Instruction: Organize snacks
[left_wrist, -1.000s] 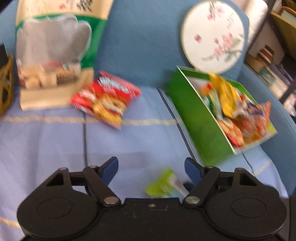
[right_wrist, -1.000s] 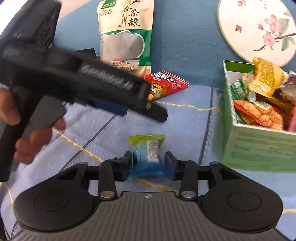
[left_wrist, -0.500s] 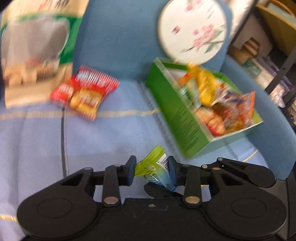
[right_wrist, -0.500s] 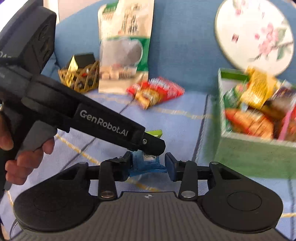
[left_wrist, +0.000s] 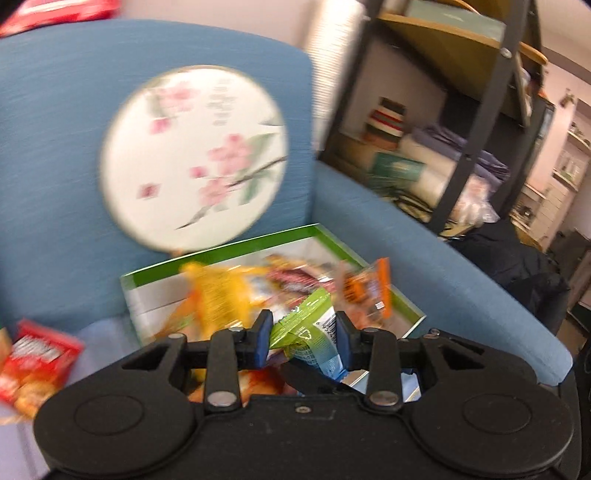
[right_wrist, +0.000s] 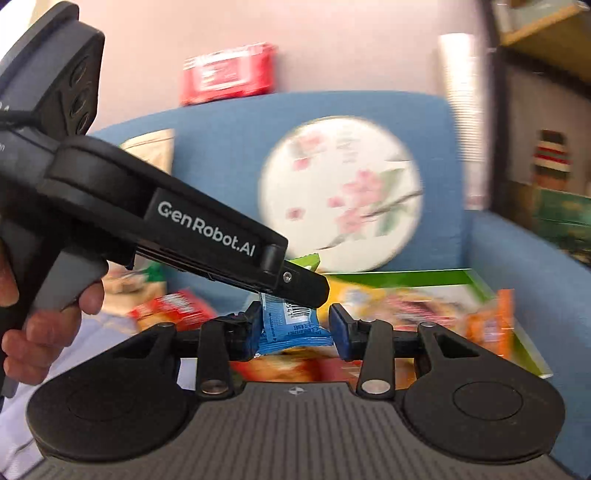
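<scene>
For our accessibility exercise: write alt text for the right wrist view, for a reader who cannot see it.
Two handheld grippers grip one small blue-and-green snack packet above an open green box full of snacks: the right gripper from below, the left gripper reaching in from the left. Behind, blurred, a round floral fan leans on a blue sofa.

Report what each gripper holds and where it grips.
Both grip one green-and-blue snack packet: left gripper on its green upper part, right gripper around its blue lower end.
</scene>
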